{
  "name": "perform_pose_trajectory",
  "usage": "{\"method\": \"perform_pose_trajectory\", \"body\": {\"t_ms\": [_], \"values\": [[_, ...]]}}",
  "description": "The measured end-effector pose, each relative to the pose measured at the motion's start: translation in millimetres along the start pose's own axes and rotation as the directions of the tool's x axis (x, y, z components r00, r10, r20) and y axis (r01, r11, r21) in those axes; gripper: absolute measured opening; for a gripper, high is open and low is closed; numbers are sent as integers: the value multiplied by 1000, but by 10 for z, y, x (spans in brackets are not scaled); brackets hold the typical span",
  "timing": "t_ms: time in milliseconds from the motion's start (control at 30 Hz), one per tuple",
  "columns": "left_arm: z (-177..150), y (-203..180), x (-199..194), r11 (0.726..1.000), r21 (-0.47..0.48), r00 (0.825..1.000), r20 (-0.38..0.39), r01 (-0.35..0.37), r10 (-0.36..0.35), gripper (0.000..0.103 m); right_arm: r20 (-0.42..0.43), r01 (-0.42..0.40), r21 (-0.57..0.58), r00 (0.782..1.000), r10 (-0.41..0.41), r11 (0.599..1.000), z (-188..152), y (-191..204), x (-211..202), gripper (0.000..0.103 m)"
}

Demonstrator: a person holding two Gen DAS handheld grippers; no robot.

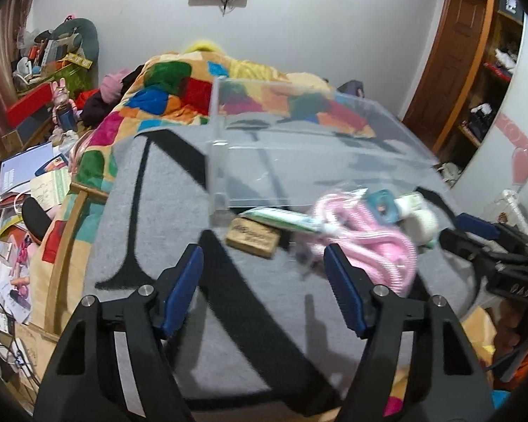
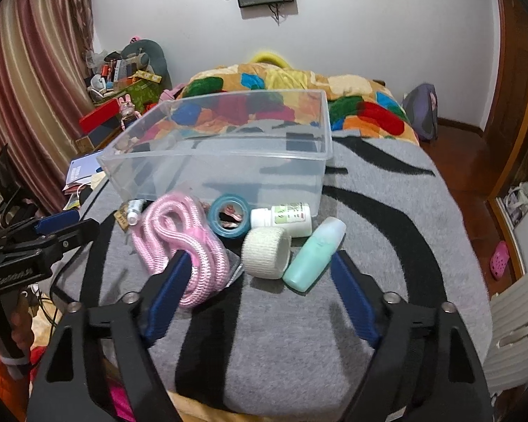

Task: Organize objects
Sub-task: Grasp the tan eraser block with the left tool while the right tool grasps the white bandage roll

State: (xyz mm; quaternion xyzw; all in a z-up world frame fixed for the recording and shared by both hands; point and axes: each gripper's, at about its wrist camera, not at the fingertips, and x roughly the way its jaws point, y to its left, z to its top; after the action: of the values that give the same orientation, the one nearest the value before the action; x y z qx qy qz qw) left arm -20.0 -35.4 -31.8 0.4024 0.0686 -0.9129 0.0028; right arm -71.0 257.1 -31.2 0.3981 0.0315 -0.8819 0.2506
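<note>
A clear plastic bin (image 2: 151, 165) (image 1: 299, 161) stands empty on a grey and black blanket. In front of it lie a pink rope (image 2: 183, 242) (image 1: 373, 242), a blue tape roll (image 2: 228, 219), a white pill bottle (image 2: 281, 219), a white bandage roll (image 2: 265, 251), a mint green bottle (image 2: 315, 253), a toothpaste tube (image 1: 281, 218) and a small wooden block (image 1: 252, 240). My left gripper (image 1: 264, 277) is open and empty, just short of the block. My right gripper (image 2: 260, 281) is open and empty, just short of the bandage roll.
A patchwork quilt (image 2: 264, 81) lies behind the bin. A cluttered desk and papers (image 1: 35, 161) stand at the left. A wooden wardrobe (image 1: 475, 70) and bare wood floor (image 2: 475, 183) are at the right. A curtain (image 2: 28, 88) hangs left.
</note>
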Motion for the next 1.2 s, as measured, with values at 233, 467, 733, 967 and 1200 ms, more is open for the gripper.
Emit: {"method": "perform_pose_trajectory", "body": {"t_ms": [233,467,733,967,1200], "values": [[44,69,372,999,37,996,-90,2,2,64,-53,-4,28,999,5,1000,80,-174,200,51],[86,20,488,999,50,997,-80,0,4,55,-89,-27,25,996,29,999,128,-181,370,31],[26,70,380,1000,29,998,-57,-5,7,42,-73,-27,20,997,28,999,100,-162,302,22],[121,132,16,1000,-4,1000,15,6,-6,42,0,-36,14,999,36,999,264,-147,55,22],[483,35,-301,1000,3,990,139,27,-27,42,98,-28,-23,995,30,999,588,-67,-99,22]]}}
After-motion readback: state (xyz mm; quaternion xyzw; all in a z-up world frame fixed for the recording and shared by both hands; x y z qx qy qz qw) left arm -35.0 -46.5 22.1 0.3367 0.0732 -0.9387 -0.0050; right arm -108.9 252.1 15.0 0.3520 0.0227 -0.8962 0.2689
